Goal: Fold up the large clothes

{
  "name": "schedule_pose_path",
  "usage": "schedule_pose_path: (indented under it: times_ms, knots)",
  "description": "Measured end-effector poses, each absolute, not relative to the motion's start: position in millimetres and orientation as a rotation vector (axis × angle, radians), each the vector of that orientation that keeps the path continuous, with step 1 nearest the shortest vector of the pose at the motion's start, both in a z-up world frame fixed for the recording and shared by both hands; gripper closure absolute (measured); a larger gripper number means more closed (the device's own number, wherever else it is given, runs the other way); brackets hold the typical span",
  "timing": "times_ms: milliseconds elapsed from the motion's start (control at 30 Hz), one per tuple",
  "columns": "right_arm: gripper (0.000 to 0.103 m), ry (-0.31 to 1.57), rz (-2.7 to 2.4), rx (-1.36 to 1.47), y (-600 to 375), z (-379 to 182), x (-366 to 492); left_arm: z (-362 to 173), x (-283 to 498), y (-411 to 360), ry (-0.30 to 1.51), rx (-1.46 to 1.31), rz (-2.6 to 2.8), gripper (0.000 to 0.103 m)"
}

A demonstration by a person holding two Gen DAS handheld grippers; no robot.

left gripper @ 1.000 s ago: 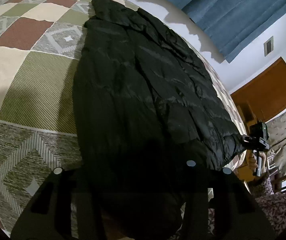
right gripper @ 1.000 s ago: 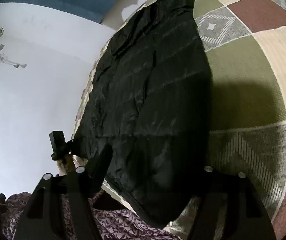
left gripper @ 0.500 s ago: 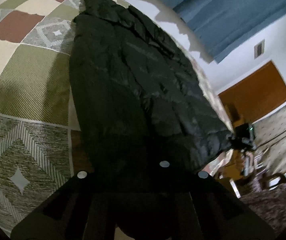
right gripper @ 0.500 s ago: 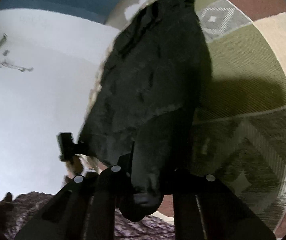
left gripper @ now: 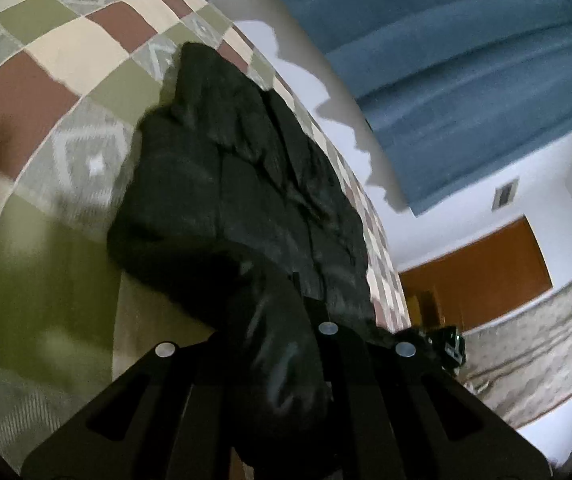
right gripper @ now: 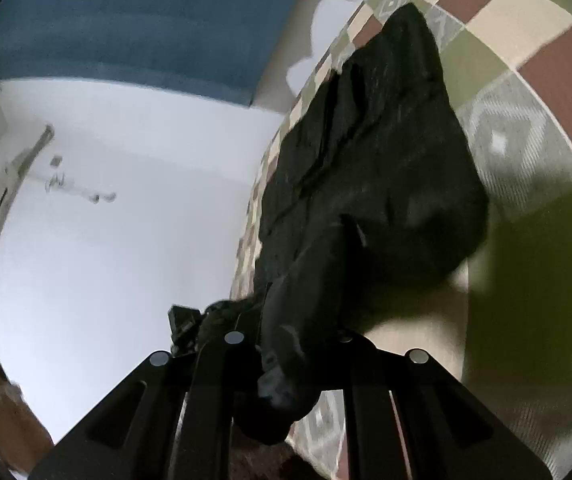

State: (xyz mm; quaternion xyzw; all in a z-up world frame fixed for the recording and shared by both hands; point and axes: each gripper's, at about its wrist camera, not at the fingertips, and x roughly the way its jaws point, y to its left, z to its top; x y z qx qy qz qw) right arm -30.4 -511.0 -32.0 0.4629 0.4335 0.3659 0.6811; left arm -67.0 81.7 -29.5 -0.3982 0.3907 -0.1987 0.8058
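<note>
The near hem of the black puffer jacket [left gripper: 241, 208] is clamped in the left gripper [left gripper: 281, 344] and in the right gripper [right gripper: 290, 344], a bunched corner pinched by each. The rest of the jacket is spread across the patchwork bedspread [left gripper: 65, 52], beyond which a blue curtain [left gripper: 458, 60] is seen.

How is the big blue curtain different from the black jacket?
The blue curtain hangs on the wall; the black jacket lies on the checked quilt. The curtain hangs untouched, while the left gripper and right gripper pinch the jacket. Both are cloth.
</note>
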Motion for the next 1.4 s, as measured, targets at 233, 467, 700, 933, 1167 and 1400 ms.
schedule_pose_path:
  times_ms: [233, 467, 700, 933, 1167, 1400]
  knots:
    - [0.091, 0.990, 0.771, 1.115, -508, -48, 48, -34, 20, 80, 0.884, -0.816, -0.372, 0.100]
    - [0.091, 1.069, 0.657, 1.163, -512, -82, 101, -66, 75, 73, 0.983, -0.756, -0.308, 0.099]
    - [0.083, 1.090, 0.651, 1.137, -510, -92, 116, -62, 74, 85, 0.952, -0.794, -0.333, 0.083]
    - [0.043, 0.988, 0.651, 1.110, -531, -74, 98, -37, 46, 118, 0.804, -0.803, -0.296, 0.035]
    - [0.043, 0.960, 0.591, 1.082, -550, -76, 88, -37, 53, 123, 0.806, -0.702, -0.266, 0.033]
    - [0.043, 0.962, 0.575, 0.986, -549, -70, 93, -40, 81, 105, 0.848, -0.527, -0.259, 0.033]
